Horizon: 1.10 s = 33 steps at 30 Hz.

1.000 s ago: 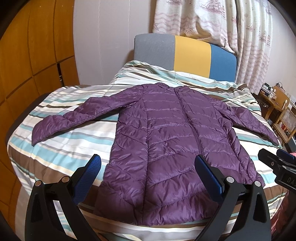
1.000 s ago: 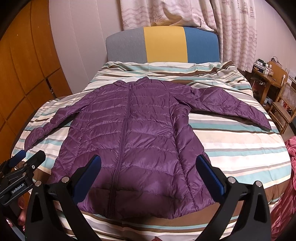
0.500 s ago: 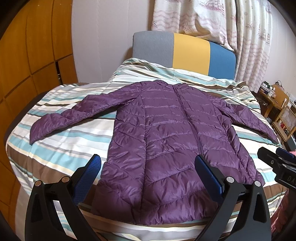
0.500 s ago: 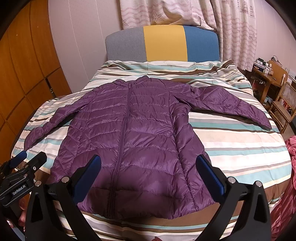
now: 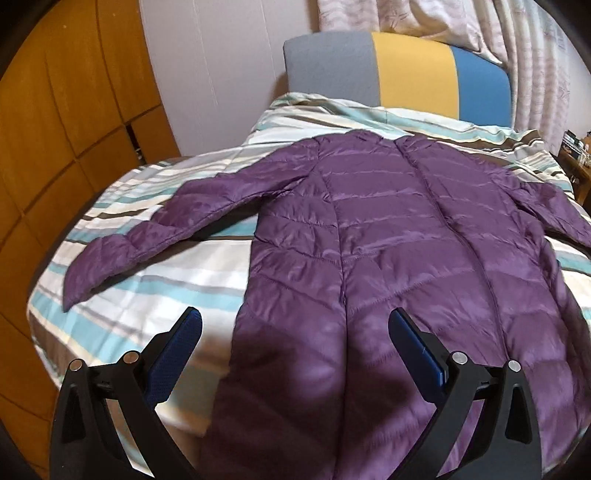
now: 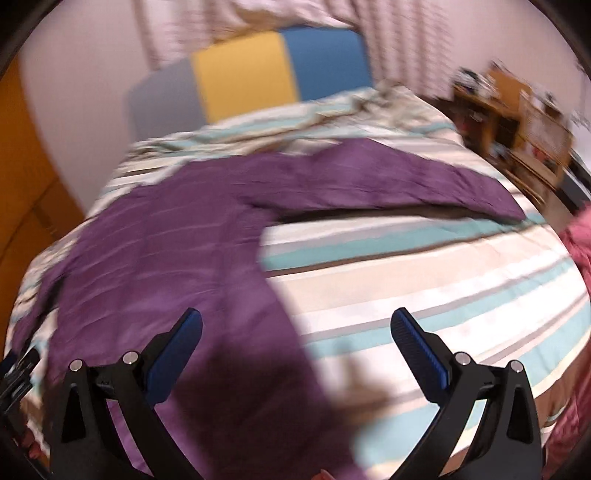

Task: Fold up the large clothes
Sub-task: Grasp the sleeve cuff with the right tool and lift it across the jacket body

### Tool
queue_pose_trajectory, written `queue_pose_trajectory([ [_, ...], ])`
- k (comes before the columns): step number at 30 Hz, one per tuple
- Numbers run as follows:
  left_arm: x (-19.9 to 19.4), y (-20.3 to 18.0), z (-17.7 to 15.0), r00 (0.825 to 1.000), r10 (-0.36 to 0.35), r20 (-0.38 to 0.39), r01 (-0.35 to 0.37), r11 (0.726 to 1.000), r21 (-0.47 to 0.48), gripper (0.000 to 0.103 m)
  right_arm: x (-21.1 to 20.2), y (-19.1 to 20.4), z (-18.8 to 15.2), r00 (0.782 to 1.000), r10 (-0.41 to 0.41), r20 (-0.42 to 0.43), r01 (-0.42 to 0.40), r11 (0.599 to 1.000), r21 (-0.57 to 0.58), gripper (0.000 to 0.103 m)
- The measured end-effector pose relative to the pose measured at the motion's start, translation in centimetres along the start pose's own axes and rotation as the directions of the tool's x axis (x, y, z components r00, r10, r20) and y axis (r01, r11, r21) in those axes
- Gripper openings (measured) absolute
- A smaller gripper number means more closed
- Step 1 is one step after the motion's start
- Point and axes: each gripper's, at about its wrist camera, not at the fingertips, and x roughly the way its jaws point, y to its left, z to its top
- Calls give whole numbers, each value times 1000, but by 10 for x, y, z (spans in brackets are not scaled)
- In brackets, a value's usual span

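Note:
A purple quilted jacket (image 5: 388, 266) lies flat and front up on the striped bed (image 5: 155, 295), with both sleeves spread out. My left gripper (image 5: 293, 325) is open and empty above the jacket's lower left edge. In the blurred right wrist view the jacket (image 6: 177, 266) fills the left half and its right sleeve (image 6: 406, 184) stretches out to the right. My right gripper (image 6: 295, 325) is open and empty above the jacket's lower right edge and the striped bedcover (image 6: 424, 280). The left gripper's edge (image 6: 16, 373) shows at the far left.
A grey, yellow and blue headboard (image 5: 399, 74) stands at the far end under curtains (image 5: 443, 22). Orange wooden cupboards (image 5: 66, 129) line the left side. A wooden shelf unit (image 6: 517, 122) stands to the right. Pink cloth (image 6: 578, 243) lies at the right edge.
Both grippers have moved forward and lower over the bed. The right gripper has swung to the right, so its view is blurred. The jacket has not moved.

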Motion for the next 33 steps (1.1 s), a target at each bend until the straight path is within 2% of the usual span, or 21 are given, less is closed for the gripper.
queue_pose_trajectory([
  [3, 22, 1, 8, 1000, 13, 0, -13, 1000, -20, 100, 26, -45, 17, 999, -5, -34, 9, 993, 116, 101],
  [6, 44, -1, 15, 1000, 13, -17, -13, 1000, -21, 100, 51, -93, 31, 999, 10, -51, 4, 964, 268, 101],
  [10, 73, -5, 14, 998, 48, -50, -47, 999, 14, 100, 65, -146, 42, 997, 69, 20, -70, 891, 448, 101],
  [12, 79, -4, 10, 998, 26, -63, -26, 1000, 1, 100, 68, -168, 45, 994, 84, 67, -106, 850, 517, 101],
  [15, 82, 2, 7, 998, -5, -66, 3, 1000, -30, 100, 76, -194, 50, 993, 68, 101, -115, 801, 587, 101],
  [20, 87, 9, 5, 996, -56, -73, 53, 997, -54, 100, 81, -236, 57, 982, 67, 178, -173, 702, 691, 96],
  [23, 91, 15, 4, 993, -95, -77, 90, 994, -65, 100, 77, -255, 65, 977, 37, 208, -179, 664, 726, 85],
  [26, 93, 16, 4, 991, -109, -81, 103, 992, -76, 100, 78, -276, 69, 976, 10, 218, -178, 615, 768, 68],
  [28, 93, 14, 3, 991, -102, -83, 96, 993, -67, 100, 80, -289, 69, 977, -7, 214, -172, 571, 803, 43],
  [30, 94, 14, 3, 991, -104, -90, 98, 993, -68, 100, 82, -300, 69, 980, -21, 198, -157, 531, 833, 23],
  [32, 97, 16, 2, 986, -126, -106, 116, 989, -96, 100, 80, -302, 73, 983, -30, 181, -136, 542, 830, 18],
  [33, 98, 18, 2, 985, -135, -109, 123, 986, -110, 100, 77, -300, 75, 983, -38, 178, -126, 562, 817, 13],
])
